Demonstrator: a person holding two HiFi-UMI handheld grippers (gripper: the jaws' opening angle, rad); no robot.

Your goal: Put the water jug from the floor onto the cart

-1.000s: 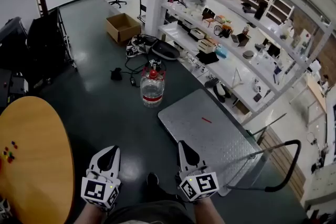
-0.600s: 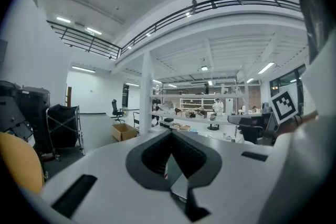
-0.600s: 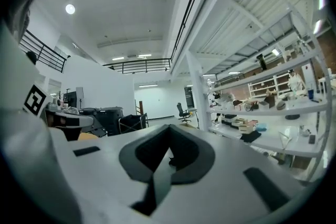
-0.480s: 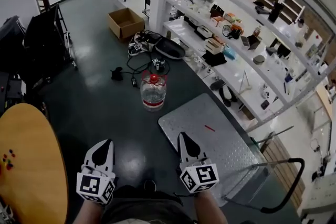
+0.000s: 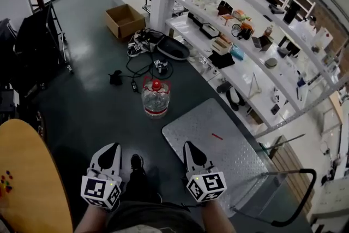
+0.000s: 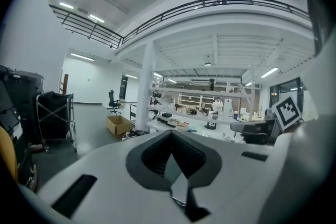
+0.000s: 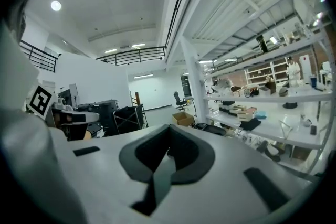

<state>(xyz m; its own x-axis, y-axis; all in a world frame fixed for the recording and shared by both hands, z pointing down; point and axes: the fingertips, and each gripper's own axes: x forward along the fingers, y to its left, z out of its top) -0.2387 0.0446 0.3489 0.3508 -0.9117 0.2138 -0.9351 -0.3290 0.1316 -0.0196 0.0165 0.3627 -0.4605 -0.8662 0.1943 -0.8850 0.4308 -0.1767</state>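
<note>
Water jug (image 5: 156, 100) is standing upright on the dark floor, clear body, red cap, red band low down. How much is in it I honestly can't tell from here. It's just off the far left corner of the cart (image 5: 229, 163), not touching it. The cart deck is grey plate with one small red thing (image 5: 217, 137) lying on it, too tiny to identify. Its black handle (image 5: 302, 196) loops round at the lower right.

Behind the jug there's a tangle of cables (image 5: 143, 43), a black bag (image 5: 173, 51) and an open cardboard box (image 5: 124, 21) showing only brown inside. White shelves (image 5: 240, 71) full of clutter run along the right.

Near me, left gripper (image 5: 110, 148) and right gripper (image 5: 191, 147) both have their jaws closed together on nothing, well short of the jug, with a shoe (image 5: 137, 162) between them. Round wooden table (image 5: 32, 183) is cut off at the left edge.
</note>
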